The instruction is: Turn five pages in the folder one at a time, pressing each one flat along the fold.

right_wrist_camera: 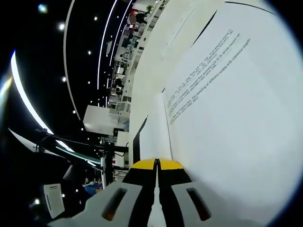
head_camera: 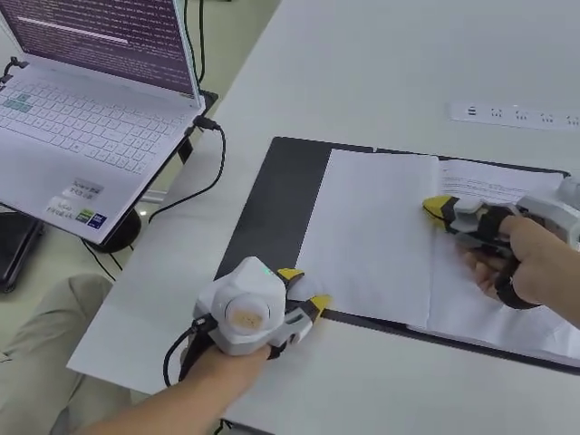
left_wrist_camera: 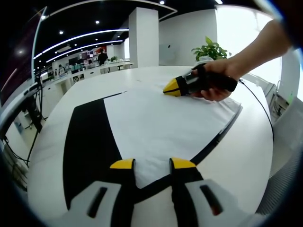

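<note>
- Just ahead of the left gripper point(head_camera: 304, 286), the folder point(head_camera: 272, 208) lies open on the table point(head_camera: 362, 72). This gripper's jaws stand apart and empty at the folder's near edge.
- Under the right gripper point(head_camera: 438, 208) runs the fold. Its jaws are closed together, with nothing seen between them.
- Toward the left gripper from those tips, the turned page point(head_camera: 372, 236) lies flat over the black cover. Away from it sits a printed sheet point(head_camera: 489, 186).
- The pages look thin, light and floppy, so they will likely crease easily and slide in a stack.
- The best hold, I'd judge, is a light pinch on one sheet's free outer edge or corner. Closed tips can then press along the fold.
</note>
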`<state>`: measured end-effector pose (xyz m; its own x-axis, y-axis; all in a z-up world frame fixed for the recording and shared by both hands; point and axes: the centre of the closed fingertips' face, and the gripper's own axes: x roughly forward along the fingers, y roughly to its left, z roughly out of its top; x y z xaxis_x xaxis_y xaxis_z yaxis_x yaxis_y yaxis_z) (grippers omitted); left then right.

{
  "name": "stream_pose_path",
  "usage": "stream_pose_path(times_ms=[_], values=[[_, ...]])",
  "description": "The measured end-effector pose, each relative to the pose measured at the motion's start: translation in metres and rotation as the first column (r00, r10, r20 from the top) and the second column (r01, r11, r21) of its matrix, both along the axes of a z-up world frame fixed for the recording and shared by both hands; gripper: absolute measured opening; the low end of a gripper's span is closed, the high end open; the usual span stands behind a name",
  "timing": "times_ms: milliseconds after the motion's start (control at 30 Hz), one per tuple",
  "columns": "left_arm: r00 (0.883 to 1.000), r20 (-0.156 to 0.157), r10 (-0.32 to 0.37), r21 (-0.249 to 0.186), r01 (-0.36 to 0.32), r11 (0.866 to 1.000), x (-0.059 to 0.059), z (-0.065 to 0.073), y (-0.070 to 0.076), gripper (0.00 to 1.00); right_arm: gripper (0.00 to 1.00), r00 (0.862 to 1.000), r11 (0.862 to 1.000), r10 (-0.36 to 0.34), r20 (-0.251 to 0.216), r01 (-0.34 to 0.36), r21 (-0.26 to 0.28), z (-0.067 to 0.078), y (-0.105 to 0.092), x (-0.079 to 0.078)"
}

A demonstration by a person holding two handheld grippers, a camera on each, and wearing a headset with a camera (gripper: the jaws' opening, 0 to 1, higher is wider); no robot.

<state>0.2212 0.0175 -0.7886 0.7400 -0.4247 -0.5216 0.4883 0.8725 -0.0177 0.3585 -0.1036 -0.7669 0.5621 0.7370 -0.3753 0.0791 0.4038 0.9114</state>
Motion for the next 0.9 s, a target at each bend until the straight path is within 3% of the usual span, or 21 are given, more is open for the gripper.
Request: stream_pose_path(times_ms=[167, 267, 900], values=[[1.0, 0.0, -0.002, -0.001, 0.002, 1.0, 0.0, -0.001, 0.001, 0.28, 0.0, 1.0, 1.0, 0.013, -0.015, -0.013, 0.022, 0.0, -0.001, -0.01], [1.0, 0.002, -0.003, 0.0, 0.003, 1.0, 0.0, -0.001, 0.002, 0.28, 0.0, 0.996, 0.997, 0.081, -0.025, -0.081, 0.019, -0.001, 0.004, -0.025], [1.0, 0.003, -0.013, 0.0, 0.013, 1.0, -0.001, 0.0, 0.003, 0.28, 0.0, 0.988, 0.988, 0.149, -0.047, -0.147, 0.04, -0.001, 0.01, -0.067]])
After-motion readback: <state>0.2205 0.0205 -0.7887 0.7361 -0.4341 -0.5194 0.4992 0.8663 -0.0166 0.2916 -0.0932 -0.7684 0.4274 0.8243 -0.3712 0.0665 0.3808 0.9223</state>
